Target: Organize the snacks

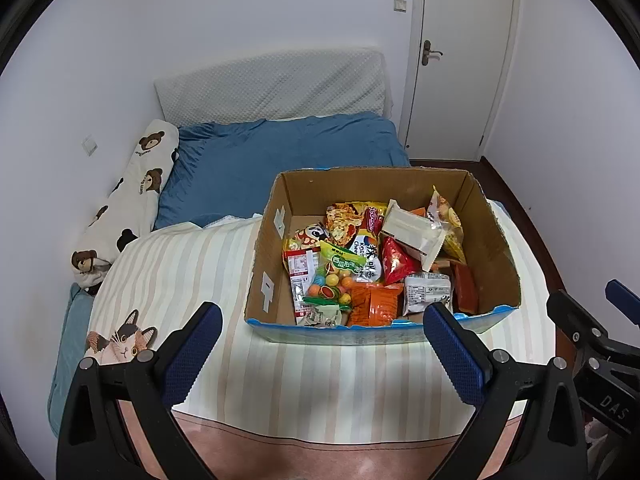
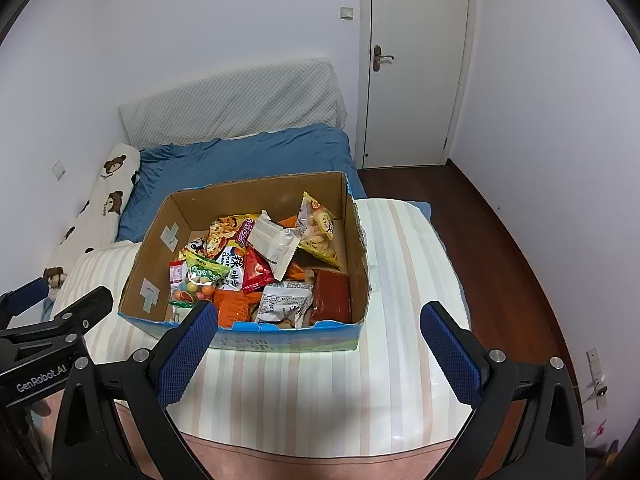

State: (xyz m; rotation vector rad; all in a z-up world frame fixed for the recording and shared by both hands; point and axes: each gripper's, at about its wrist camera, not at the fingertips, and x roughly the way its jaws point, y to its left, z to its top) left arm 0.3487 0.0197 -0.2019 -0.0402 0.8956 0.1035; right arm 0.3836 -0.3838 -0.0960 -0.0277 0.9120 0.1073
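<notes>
- The snack packets [image 1: 372, 264] lie jumbled in the cardboard box [image 1: 268, 264] on the striped bedding [image 1: 320, 376]; a slippery foil bag may slide from a pinch.
- The left gripper [image 1: 322, 322] and right gripper [image 2: 319, 320], both spread wide and empty, hover just near of the box.
- Soft bedding could let the box tip or shift.

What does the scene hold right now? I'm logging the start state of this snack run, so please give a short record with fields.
surface: striped blanket on a bed
container: open cardboard box, standing on the blanket
contents: mixed snack packets, among them a red triangular packet, a bag of coloured candy balls and a white wrapper
left gripper: open, empty, short of the box
right gripper: open, empty, short of the box
background: blue pillow, bear-print pillow, closed white door
</notes>
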